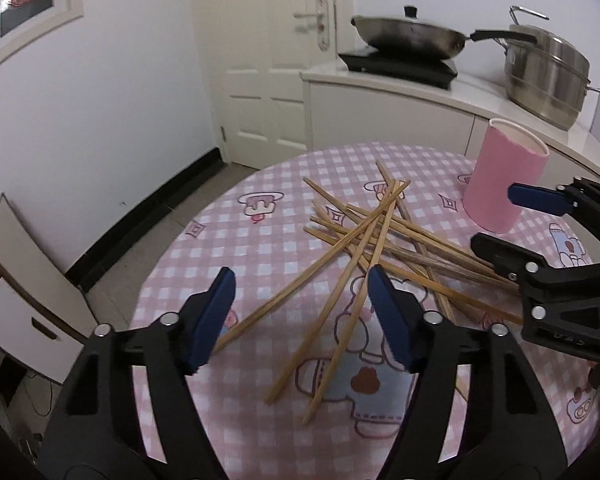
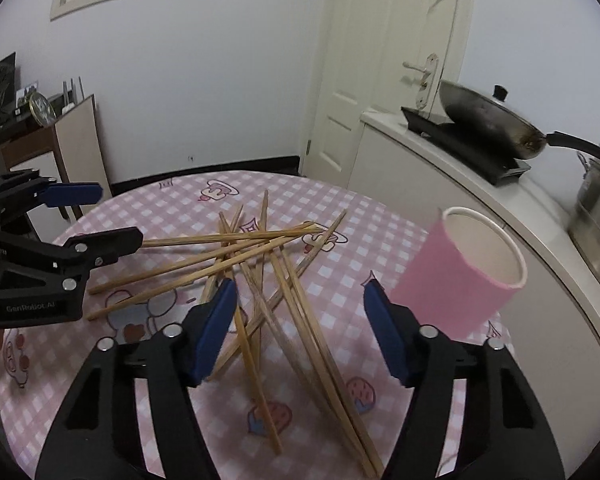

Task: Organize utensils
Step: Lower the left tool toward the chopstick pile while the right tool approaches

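The left gripper [image 1: 302, 314] and the right gripper [image 2: 300, 330] were both wide open and held nothing, above the crossed chopsticks [image 1: 374, 242] piled in the middle of the tabletop [image 1: 228, 412]. Closing on such a pile could, I think, catch several sticks or flick one off the edge. The pink cup [image 2: 466, 270] stood near the far right edge and could tip. The tabletop had a pink checked cloth; behind were a wok [image 1: 410, 36], a steel pot [image 1: 546, 76] and a door [image 1: 274, 52].
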A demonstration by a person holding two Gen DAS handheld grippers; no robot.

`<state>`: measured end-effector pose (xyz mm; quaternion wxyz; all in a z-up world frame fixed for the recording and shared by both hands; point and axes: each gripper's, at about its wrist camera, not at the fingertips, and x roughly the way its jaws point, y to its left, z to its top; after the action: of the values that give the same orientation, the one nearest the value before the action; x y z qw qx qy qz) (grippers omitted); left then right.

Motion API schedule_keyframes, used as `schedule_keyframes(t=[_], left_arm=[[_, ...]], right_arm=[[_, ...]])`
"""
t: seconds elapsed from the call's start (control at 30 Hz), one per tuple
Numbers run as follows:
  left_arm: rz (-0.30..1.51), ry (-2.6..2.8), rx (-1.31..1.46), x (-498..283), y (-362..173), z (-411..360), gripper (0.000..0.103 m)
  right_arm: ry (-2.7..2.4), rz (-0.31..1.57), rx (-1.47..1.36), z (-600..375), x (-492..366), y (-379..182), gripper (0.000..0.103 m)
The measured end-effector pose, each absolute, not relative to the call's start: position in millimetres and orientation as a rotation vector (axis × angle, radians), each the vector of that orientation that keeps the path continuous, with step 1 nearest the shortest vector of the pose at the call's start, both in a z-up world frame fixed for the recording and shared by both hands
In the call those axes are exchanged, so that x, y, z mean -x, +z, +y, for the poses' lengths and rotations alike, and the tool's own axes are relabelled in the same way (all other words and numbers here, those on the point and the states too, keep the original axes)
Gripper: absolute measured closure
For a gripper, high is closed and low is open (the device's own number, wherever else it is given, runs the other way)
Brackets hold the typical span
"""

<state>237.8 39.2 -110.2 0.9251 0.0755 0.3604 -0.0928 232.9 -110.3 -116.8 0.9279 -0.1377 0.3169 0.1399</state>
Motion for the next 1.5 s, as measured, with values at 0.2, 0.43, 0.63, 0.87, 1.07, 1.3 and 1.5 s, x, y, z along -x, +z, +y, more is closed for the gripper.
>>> schedule_keyframes(t=[0.2, 0.43, 0.63, 0.87, 1.07, 1.3, 1.5], left_arm=[[0.773, -0.281, -0.236, -266, -117, 19, 0.044], [0.842, -0.341, -0.311, -305, -134, -4, 0.057], [0.881, -0.361, -0.322, -320, -145, -4, 0.066], [0.887, -0.402, -0.348, -328, -145, -8, 0.066], [0.932, -0.421, -0.297, -340, -149, -7, 0.077], [0.951, -0.434, -0.246, -341, -152, -3, 0.089], [0.943, -0.400, -0.234, -338, -151, 3, 0.094]], right_arm=[[0.272, 0.704, 0.281, -110, -261, -125, 0.055], [0.261, 0.737, 0.270, -114, -280, -134, 0.056], [0.272, 0.751, 0.253, -115, -290, -136, 0.056], [0.292, 0.765, 0.232, -113, -295, -138, 0.056], [0.302, 0.774, 0.220, -113, -297, -138, 0.056], [0.313, 0.782, 0.200, -115, -299, -138, 0.056], [0.320, 0.781, 0.201, -112, -298, -137, 0.056]])
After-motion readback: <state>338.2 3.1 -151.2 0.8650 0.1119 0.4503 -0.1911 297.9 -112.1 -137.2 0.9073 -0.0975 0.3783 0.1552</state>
